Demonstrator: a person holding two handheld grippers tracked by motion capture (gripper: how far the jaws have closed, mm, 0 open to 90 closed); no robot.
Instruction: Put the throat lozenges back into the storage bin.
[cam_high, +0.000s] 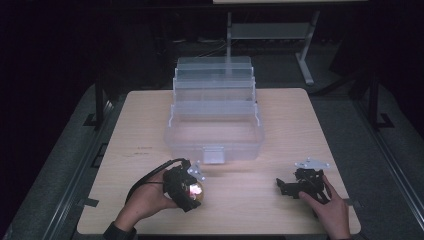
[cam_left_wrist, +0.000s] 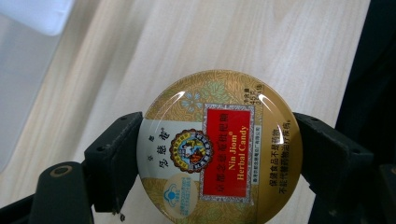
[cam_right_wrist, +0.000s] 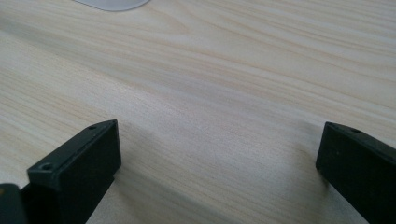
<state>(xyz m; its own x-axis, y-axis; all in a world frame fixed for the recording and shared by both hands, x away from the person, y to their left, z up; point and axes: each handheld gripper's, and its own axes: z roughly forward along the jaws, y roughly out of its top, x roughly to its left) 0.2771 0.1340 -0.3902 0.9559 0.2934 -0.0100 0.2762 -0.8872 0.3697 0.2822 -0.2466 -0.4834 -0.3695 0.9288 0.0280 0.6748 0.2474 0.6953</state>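
A round gold candy tin (cam_left_wrist: 219, 149) with a red label reading "Nin Jiom Herbal Candy" sits between the two black jaws of my left gripper (cam_left_wrist: 212, 154), which is shut on it. From above, that left gripper (cam_high: 192, 190) holds the tin (cam_high: 196, 190) low over the table's front left. My right gripper (cam_high: 283, 186) rests at the front right, held by a hand. Its jaws stand wide apart in the right gripper view, with bare wood between the right gripper's (cam_right_wrist: 219, 158) fingertips.
A clear plastic tiered box (cam_high: 215, 125) stands open at the middle of the wooden table (cam_high: 280, 130), its latch facing the front. Its corner (cam_left_wrist: 28, 56) shows at the left. The table's right edge (cam_left_wrist: 355, 70) lies close beyond the tin.
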